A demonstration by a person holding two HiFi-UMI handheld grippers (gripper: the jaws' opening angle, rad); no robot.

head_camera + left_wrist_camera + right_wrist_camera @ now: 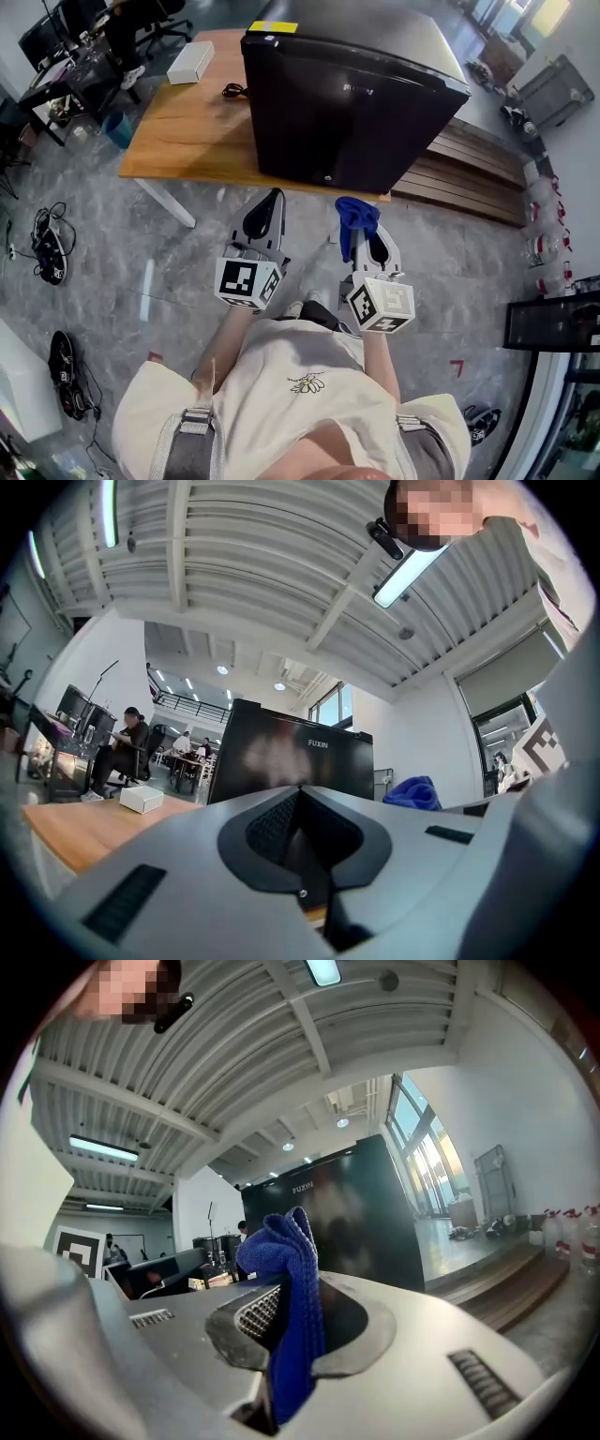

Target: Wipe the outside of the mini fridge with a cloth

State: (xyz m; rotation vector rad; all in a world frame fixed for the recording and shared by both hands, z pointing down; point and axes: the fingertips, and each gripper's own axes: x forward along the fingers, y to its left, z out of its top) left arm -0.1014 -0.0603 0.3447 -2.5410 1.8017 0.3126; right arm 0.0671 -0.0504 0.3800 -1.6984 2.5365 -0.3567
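Far to the left of the left hand-held gripper [264, 216], shoes [48, 251] lie on the floor [178, 281]. Ahead of it and to its left, a white box [190, 62] and a black cord [232, 91] sit on the wooden desk [178, 131]. This hand-held gripper has its jaws pressed together with nothing in them. The black mini fridge [347, 103] stands on the desk, ahead of both hand-held grippers and not touched. The right hand-held gripper [367, 234] pinches a blue cloth [354, 216], which sticks up past its tips. To its right lie wooden boards [478, 155]. The fridge hides the desk's right part. The cloth's lower end is lost between the jaws.
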